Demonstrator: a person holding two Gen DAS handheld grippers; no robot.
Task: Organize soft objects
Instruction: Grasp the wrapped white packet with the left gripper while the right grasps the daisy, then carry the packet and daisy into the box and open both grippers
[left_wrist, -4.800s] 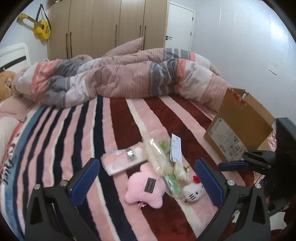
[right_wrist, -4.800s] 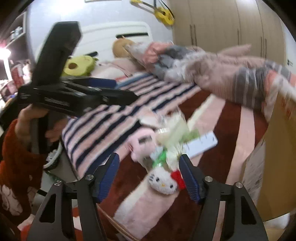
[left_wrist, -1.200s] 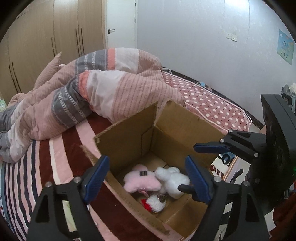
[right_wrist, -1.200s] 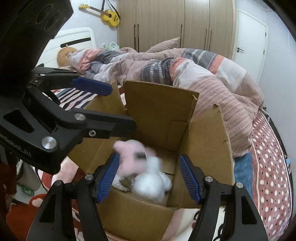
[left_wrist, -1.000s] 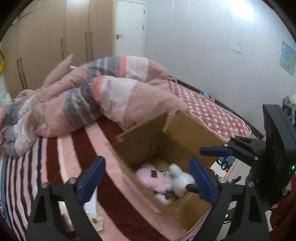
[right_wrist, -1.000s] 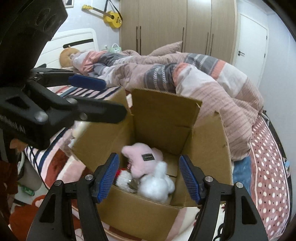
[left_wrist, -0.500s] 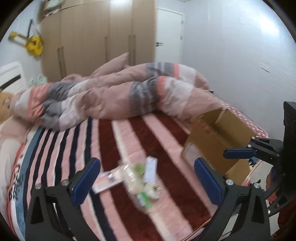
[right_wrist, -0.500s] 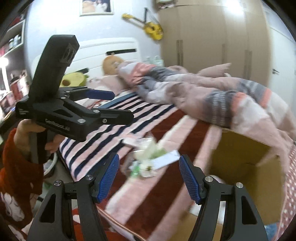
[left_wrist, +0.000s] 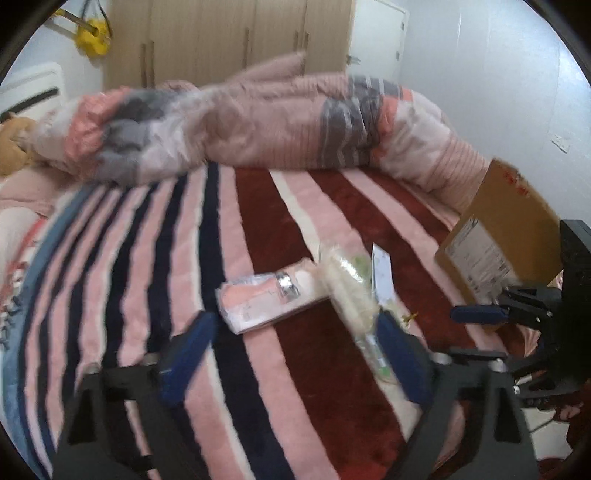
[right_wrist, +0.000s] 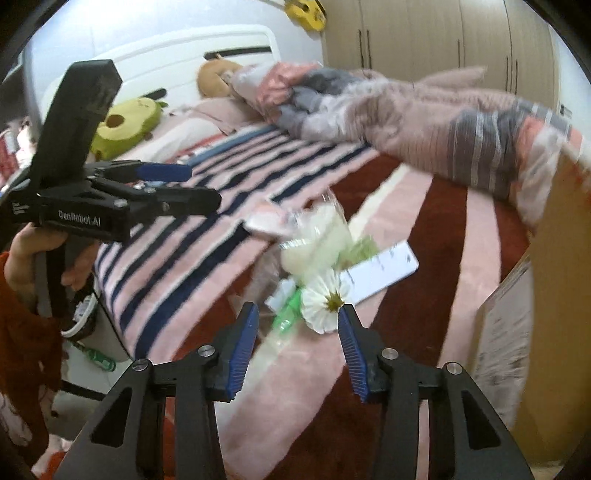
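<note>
On the striped blanket (left_wrist: 295, 229) lie a wrapped bunch of white artificial flowers (left_wrist: 351, 291), a flat pink packet in clear plastic (left_wrist: 266, 299) and a white card (left_wrist: 382, 275). In the right wrist view the flower bunch (right_wrist: 321, 247) and a white daisy head (right_wrist: 327, 301) lie just ahead of my right gripper (right_wrist: 297, 325), which is open and empty. My left gripper (left_wrist: 295, 343) is open and empty above the packet. The cardboard box (left_wrist: 506, 236) stands at the right; its inside is hidden.
A rumpled pink and grey duvet (left_wrist: 258, 129) lies across the far bed. An avocado plush (right_wrist: 125, 123) and a brown plush (right_wrist: 214, 77) sit by the headboard. Wardrobes (left_wrist: 229, 40) and a yellow ukulele (left_wrist: 90, 35) are behind. The bed's edge is near my left hand.
Both grippers have swung away from the box, where the pink and white plush toys lay, back to the bed. They have come closer to the flowers and the packet.
</note>
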